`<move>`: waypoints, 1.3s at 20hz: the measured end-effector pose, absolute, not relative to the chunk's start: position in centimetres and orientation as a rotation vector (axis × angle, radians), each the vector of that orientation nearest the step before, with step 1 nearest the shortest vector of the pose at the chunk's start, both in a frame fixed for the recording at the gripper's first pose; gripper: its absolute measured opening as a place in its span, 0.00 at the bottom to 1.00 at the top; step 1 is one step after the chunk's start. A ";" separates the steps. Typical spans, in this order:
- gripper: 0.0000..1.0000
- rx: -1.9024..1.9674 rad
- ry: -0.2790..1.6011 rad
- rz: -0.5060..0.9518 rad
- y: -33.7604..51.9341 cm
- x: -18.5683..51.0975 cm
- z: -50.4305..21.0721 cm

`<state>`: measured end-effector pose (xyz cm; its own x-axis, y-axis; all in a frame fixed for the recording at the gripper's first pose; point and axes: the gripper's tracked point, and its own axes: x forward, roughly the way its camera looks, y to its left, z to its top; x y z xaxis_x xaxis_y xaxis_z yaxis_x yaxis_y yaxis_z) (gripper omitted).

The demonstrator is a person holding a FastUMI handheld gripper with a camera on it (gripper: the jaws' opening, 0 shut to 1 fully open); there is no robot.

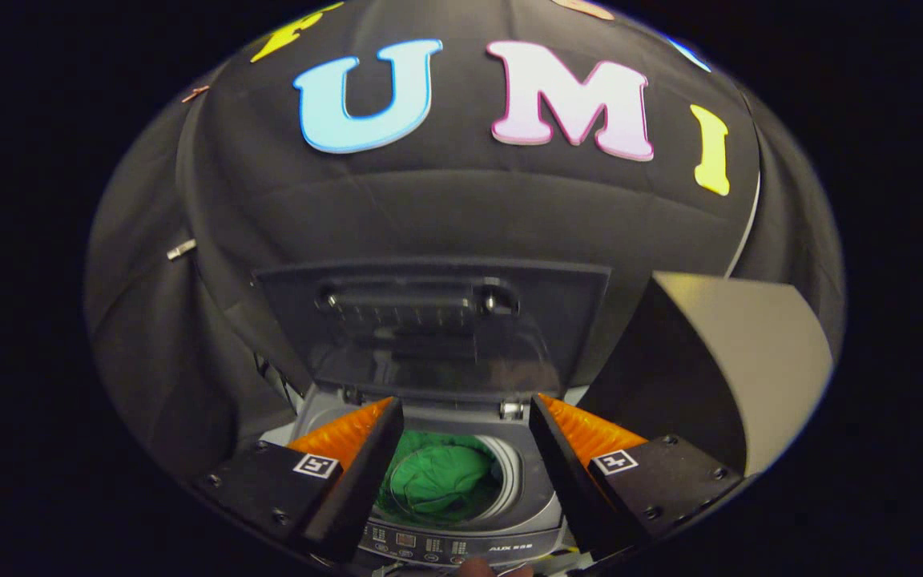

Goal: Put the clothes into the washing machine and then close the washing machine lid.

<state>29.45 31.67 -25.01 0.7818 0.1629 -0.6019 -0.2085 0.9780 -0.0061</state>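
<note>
A small top-loading washing machine (pixel 461 513) sits below and just ahead of the claw (pixel 465 417), its control panel (pixel 445 549) nearest the camera. The lid (pixel 433 328) stands upright at the back of the machine, hinged open, with a dark handle bar across its upper part and a see-through window below it. To the right of the machine, a tall pale panel (pixel 750 353) rises beside the lid, dark on its near face. Inside the round drum, rimmed by a light ring (pixel 509 473), lies a bundle of green clothes (pixel 437 481), crumpled and resting in the tub between the two fingers as seen from above. The claw is spread wide and holds nothing, its fingers hanging above the machine's opening, one to each side of the drum. A fingertip of a person's hand (pixel 481 567) shows at the very front, just below the control panel.
</note>
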 end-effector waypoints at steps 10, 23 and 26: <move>0.98 -0.046 0.203 0.226 32.9 36.6 -12.4; 0.99 -0.025 0.401 0.193 33.5 44.8 -20.4; 0.99 -0.057 0.492 0.213 34.4 44.9 -23.4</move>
<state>44.90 34.44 -23.45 0.8598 0.1889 -0.4744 -0.2165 0.9763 -0.0036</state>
